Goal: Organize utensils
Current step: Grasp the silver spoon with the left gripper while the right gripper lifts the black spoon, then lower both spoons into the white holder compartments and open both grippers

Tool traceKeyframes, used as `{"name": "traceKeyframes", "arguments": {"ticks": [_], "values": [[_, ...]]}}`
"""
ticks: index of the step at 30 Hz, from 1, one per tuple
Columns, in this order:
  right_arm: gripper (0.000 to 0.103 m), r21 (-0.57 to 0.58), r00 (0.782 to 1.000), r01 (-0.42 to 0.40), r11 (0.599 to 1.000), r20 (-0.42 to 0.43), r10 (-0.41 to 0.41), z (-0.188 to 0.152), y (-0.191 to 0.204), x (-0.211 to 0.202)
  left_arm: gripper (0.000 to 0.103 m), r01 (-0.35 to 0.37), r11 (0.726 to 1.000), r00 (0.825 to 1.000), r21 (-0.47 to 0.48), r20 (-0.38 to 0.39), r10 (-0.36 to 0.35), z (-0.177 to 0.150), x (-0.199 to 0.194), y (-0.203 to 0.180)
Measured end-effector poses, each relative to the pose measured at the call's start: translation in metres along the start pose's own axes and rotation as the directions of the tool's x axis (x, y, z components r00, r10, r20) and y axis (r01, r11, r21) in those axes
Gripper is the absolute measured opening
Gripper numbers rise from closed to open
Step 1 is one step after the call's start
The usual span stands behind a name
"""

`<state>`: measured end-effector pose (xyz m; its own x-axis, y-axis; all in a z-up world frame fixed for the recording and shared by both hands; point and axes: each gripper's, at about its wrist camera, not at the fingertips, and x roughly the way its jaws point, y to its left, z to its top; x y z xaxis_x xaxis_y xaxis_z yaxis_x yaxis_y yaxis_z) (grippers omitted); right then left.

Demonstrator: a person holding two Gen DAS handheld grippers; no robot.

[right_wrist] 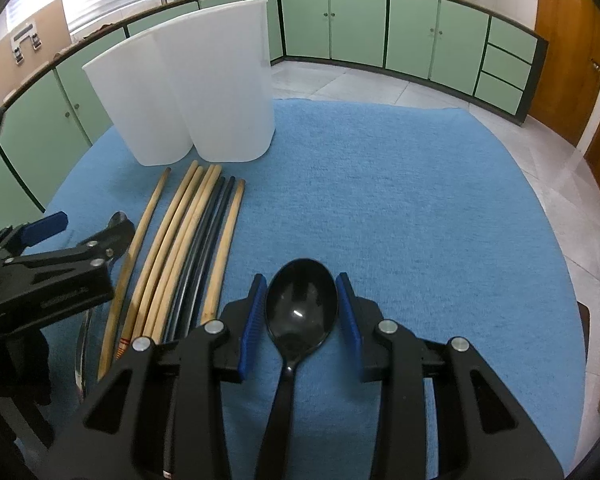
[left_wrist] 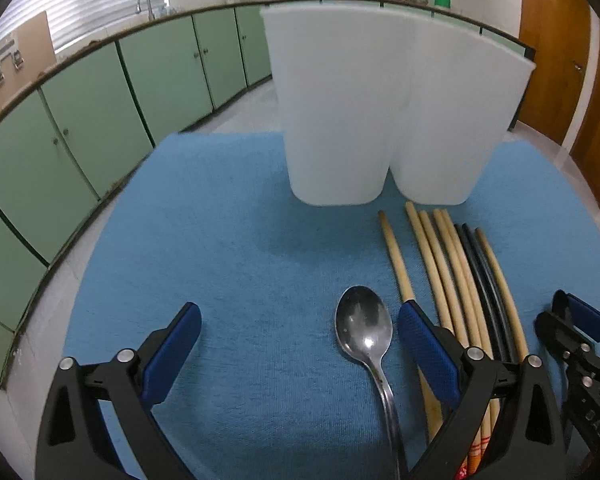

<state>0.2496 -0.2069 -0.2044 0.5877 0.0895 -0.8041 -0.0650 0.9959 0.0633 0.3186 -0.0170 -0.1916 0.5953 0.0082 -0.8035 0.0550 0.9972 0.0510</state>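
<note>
The left gripper hangs low over the blue mat with its fingers spread wide and nothing between them. The steel spoon lies bowl-up inside that gap, nearer the right-hand finger than the left. To take it well, I would shift the gripper a little to its right so the handle sits midway, then close on the handle just behind the bowl, where the metal is narrow and less likely to slip than on the rounded bowl.

Just right of it lie the chopsticks: 5 tan and 2 dark, side by side, tips toward the 2 white bins that stand touching at the mat's far side. The left gripper's right-hand finger overlaps the nearest tan stick in this view, so closing could drag that stick; lifting clear first seems wise.

The right gripper has its fingers part-spread around the black spoon, one beside each edge of the bowl; whether the pads touch it I cannot tell. The bowl is glossy and curved, so a grip lower, on the handle, would likely hold better before carrying it to a bin.
</note>
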Motion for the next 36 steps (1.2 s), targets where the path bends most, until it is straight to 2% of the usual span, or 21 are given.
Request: {"name": "traceKeyframes", "arguments": {"ticks": [5, 8, 10, 12, 13, 19, 24, 28, 30, 33, 36], "values": [[0.035, -0.011, 1.000, -0.012, 1.000, -0.026, 0.012, 0.006, -0.004, -0.001, 0.096, 0.028, 0.999, 0.999, -0.037, -0.019, -0.028, 0.005, 0.003, 0.013], [0.035, 0.005, 0.998, -0.033, 0.999, -0.056, 0.033, 0.011, -0.010, 0.000, 0.077, 0.046, 0.998, 0.999, -0.038, -0.008, -0.046, 0.008, 0.001, 0.017], [0.035, -0.012, 0.996, -0.036, 0.999, -0.076, 0.035, 0.014, -0.011, 0.001, 0.050, 0.061, 0.998, 0.998, -0.035, 0.002, -0.061, 0.008, -0.002, 0.016], [0.034, -0.024, 0.995, -0.035, 0.999, -0.090, 0.033, 0.016, -0.010, 0.001, 0.033, 0.102, 0.994, 0.995, -0.043, 0.006, -0.102, 0.007, -0.005, 0.014], [0.034, -0.022, 0.995, -0.037, 0.999, -0.094, 0.035, 0.017, -0.010, 0.001, 0.028, 0.119, 0.991, 0.993, -0.053, 0.008, -0.119, 0.006, -0.005, 0.015], [0.034, -0.007, 0.997, -0.059, 0.998, -0.053, 0.058, 0.017, -0.011, -0.007, 0.028, 0.180, 0.981, 0.983, -0.075, 0.048, -0.177, 0.004, -0.011, 0.025], [0.034, -0.036, 0.992, -0.077, 0.996, 0.096, 0.080, 0.019, -0.015, -0.036, 0.028, 0.204, 0.978, 0.965, -0.035, 0.177, -0.195, -0.002, -0.039, 0.034], [0.034, -0.059, 0.977, -0.078, 0.995, 0.194, 0.088, 0.025, -0.016, -0.052, 0.028, 0.184, 0.983, 0.937, 0.020, 0.298, -0.182, -0.005, -0.065, 0.036], [0.034, -0.068, 0.964, -0.101, 0.993, 0.239, 0.115, 0.032, -0.018, -0.059, 0.028, 0.171, 0.984, 0.915, 0.050, 0.361, -0.177, -0.008, -0.080, 0.034], [0.034, -0.085, 0.945, -0.121, 0.989, 0.295, 0.141, 0.041, -0.020, -0.065, 0.027, 0.168, 0.983, 0.890, 0.072, 0.418, -0.182, -0.007, -0.086, 0.028], [0.034, -0.104, 0.928, -0.127, 0.986, 0.338, 0.155, 0.049, -0.021, -0.066, 0.027, 0.176, 0.982, 0.873, 0.075, 0.449, -0.191, -0.016, -0.100, 0.020]]}}
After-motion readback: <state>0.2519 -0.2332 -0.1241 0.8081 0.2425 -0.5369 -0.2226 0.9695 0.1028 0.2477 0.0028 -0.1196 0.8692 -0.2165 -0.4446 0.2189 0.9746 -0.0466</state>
